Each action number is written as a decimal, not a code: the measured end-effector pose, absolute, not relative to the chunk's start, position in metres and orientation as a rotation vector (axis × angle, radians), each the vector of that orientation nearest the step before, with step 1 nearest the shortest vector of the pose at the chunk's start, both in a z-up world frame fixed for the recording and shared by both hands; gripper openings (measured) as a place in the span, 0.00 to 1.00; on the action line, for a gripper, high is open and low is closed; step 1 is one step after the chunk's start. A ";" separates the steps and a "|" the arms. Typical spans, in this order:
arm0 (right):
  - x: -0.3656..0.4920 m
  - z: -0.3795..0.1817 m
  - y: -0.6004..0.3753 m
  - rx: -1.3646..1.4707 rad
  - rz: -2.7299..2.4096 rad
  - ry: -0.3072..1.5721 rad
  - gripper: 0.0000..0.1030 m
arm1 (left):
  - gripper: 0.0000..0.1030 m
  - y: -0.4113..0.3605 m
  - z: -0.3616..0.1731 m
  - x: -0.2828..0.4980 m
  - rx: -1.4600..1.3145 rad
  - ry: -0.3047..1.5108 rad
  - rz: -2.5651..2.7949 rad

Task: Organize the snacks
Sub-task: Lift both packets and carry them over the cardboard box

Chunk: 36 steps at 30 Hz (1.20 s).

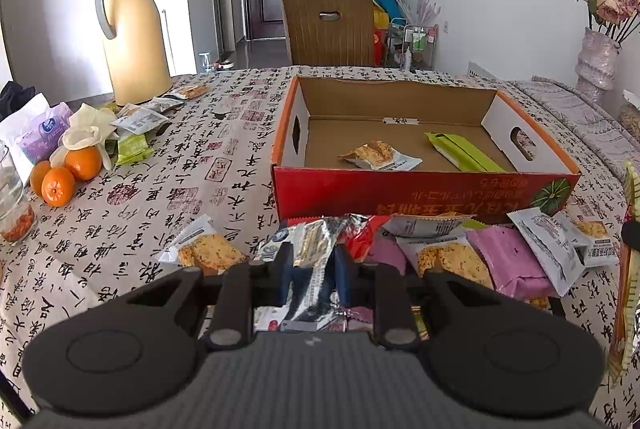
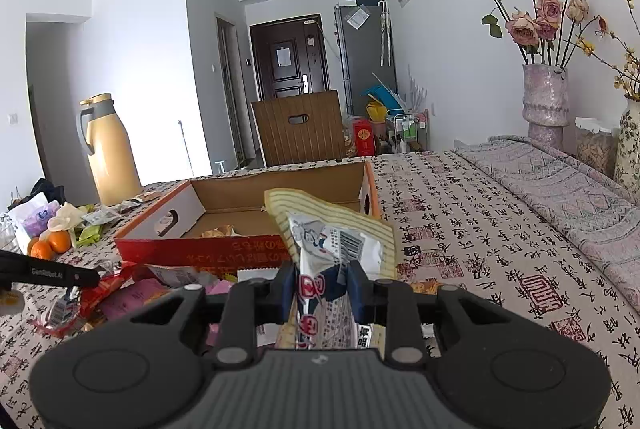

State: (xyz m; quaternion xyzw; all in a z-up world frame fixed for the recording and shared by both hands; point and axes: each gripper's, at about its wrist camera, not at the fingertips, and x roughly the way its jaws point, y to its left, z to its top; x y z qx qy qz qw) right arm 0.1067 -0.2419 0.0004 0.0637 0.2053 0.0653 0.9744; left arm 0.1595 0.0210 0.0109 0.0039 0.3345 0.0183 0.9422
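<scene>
My left gripper [image 1: 314, 263] is shut on a silver foil snack packet [image 1: 316, 245], which rises from a heap of snack packets [image 1: 460, 253] lying before the red cardboard box [image 1: 400, 195]. Inside the box lie a biscuit packet [image 1: 378, 155] and a green packet [image 1: 464, 151]. My right gripper [image 2: 322, 279] is shut on a large white-and-yellow striped snack bag [image 2: 332, 229], held up above the table, close to the box [image 2: 200, 249] and to its right. The left gripper's finger [image 2: 60, 275] shows at the left edge of the right wrist view.
A tan thermos [image 1: 134, 33] stands at the back left, with oranges [image 1: 68, 173], a glove, more packets and a glass [image 1: 14, 201] nearby. A wooden chair [image 1: 328, 29] is behind the table. Vases with dried roses [image 2: 546, 101] stand at the right.
</scene>
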 end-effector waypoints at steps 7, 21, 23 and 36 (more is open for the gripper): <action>0.106 0.000 -0.243 0.127 0.130 0.417 0.26 | 0.37 0.032 0.014 0.150 -0.023 0.659 0.020; 0.107 -0.006 -0.239 0.130 0.133 0.442 0.26 | 0.80 0.050 -0.017 0.157 -0.026 0.738 0.034; 0.106 -0.007 -0.239 0.130 0.131 0.444 0.26 | 0.77 0.050 -0.022 0.161 -0.031 0.754 0.030; 0.103 -0.004 -0.240 0.125 0.128 0.432 0.26 | 0.57 0.048 -0.002 0.145 -0.012 0.673 0.014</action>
